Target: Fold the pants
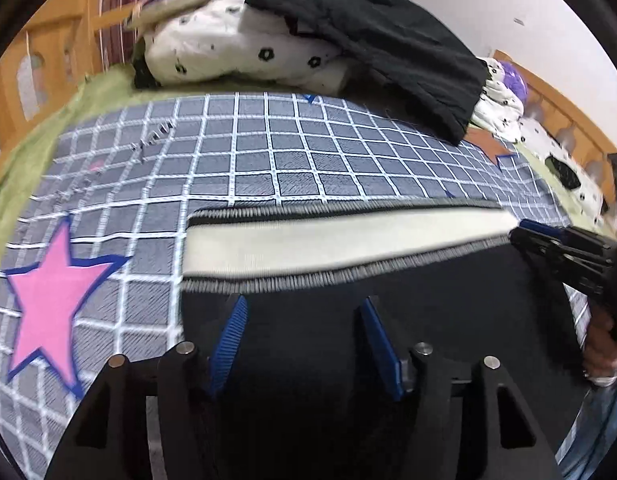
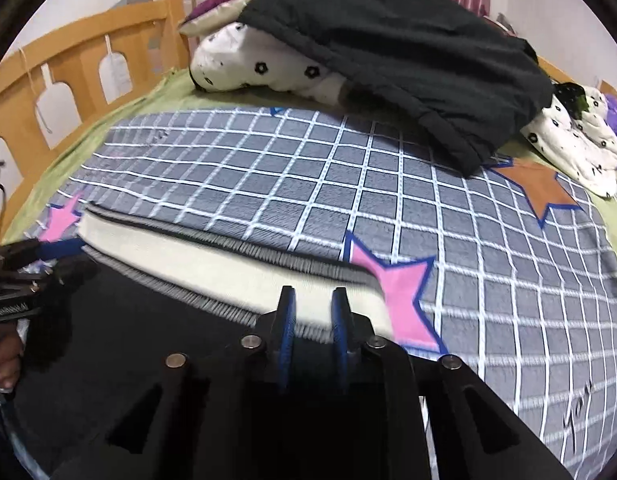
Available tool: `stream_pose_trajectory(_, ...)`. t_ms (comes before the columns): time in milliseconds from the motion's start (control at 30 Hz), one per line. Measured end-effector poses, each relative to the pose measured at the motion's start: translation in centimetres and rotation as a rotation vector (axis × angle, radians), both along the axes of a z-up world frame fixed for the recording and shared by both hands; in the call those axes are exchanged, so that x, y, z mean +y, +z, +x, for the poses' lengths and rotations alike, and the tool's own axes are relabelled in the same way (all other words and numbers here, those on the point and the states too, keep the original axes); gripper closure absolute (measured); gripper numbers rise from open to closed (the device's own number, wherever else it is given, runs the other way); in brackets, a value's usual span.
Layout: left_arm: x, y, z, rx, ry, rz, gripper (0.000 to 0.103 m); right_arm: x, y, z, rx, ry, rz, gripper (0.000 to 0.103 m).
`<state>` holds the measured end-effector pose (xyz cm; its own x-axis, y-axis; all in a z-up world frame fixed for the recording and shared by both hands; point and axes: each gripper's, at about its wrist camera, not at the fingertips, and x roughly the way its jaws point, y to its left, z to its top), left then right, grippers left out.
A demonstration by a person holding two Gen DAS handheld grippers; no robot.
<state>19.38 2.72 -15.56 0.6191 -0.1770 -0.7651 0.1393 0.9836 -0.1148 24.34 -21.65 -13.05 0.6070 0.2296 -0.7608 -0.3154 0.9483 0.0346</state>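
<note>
Black pants (image 1: 388, 320) with a cream, grey-ribbed waistband (image 1: 340, 240) lie flat on the grey checked star-print blanket (image 1: 268, 152), near its front edge. Left gripper (image 1: 304, 336) hovers above the black fabric, fingers wide, holding nothing. Right gripper (image 2: 313, 320) sits at the waistband's right end, fingers narrowly parted, nothing clamped.

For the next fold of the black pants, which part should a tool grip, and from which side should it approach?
Probably the waistband at an end corner, approached from the near, open side. The band lies flat, with its cream inside showing, and gives a firm ribbed edge; the black pants below are smooth, with no edge to catch.
</note>
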Motion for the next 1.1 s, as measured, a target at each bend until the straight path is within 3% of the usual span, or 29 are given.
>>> stream_pose_trajectory(67,-0.4,0.4,-1.8,-0.009,-0.024,0.052,0.043,-0.5,0.2,-1.7,0.009,0.024,0.010,0.063)
stream_pose_trajectory(233,-0.6,0.1,-7.7,0.042,-0.111,-0.003,0.043,-0.9,-0.5,-7.4,-0.015,0.028,-0.075,0.062)
stream_pose_trajectory(433,-1.3,0.0,-16.1,-0.010,-0.180,0.093,0.039,-2.9,-0.5,-12.2,0.028,-0.036,-0.001,0.062)
stream_pose_trajectory(533,0.0,0.3,-19.2,-0.027,-0.164,0.097,0.039,-3.0,-0.5,-13.9,0.017,-0.034,-0.018,0.062)
stream_pose_trajectory(633,1.6,-0.7,-20.4,0.017,-0.100,0.136,0.039,-3.0,-0.4,-14.8,0.009,-0.025,-0.029,0.061)
stream_pose_trajectory(833,1.8,-1.9,-20.3,0.013,-0.049,0.204,0.042,-2.6,-0.5,-15.1,-0.004,-0.018,-0.056,0.059)
stream_pose_trajectory(900,1.3,-1.9,-20.0,-0.007,-0.041,0.206,0.055,-2.5,-0.6,-15.1,-0.006,-0.017,-0.058,0.059)
stream_pose_trajectory(967,0.5,-1.7,-19.9,-0.035,-0.047,0.216,0.091,-2.5,-0.6,-15.0,-0.006,-0.020,-0.056,0.058)
stream_pose_trajectory(1033,0.3,0.0,-21.1,-0.136,0.010,0.193,0.093,-2.5,-0.7,-15.0,-0.007,-0.027,-0.055,0.058)
stream_pose_trajectory(1100,1.1,0.7,-21.7,-0.147,0.055,0.144,0.094,-2.4,-0.7,-15.1,-0.007,-0.040,-0.057,0.058)
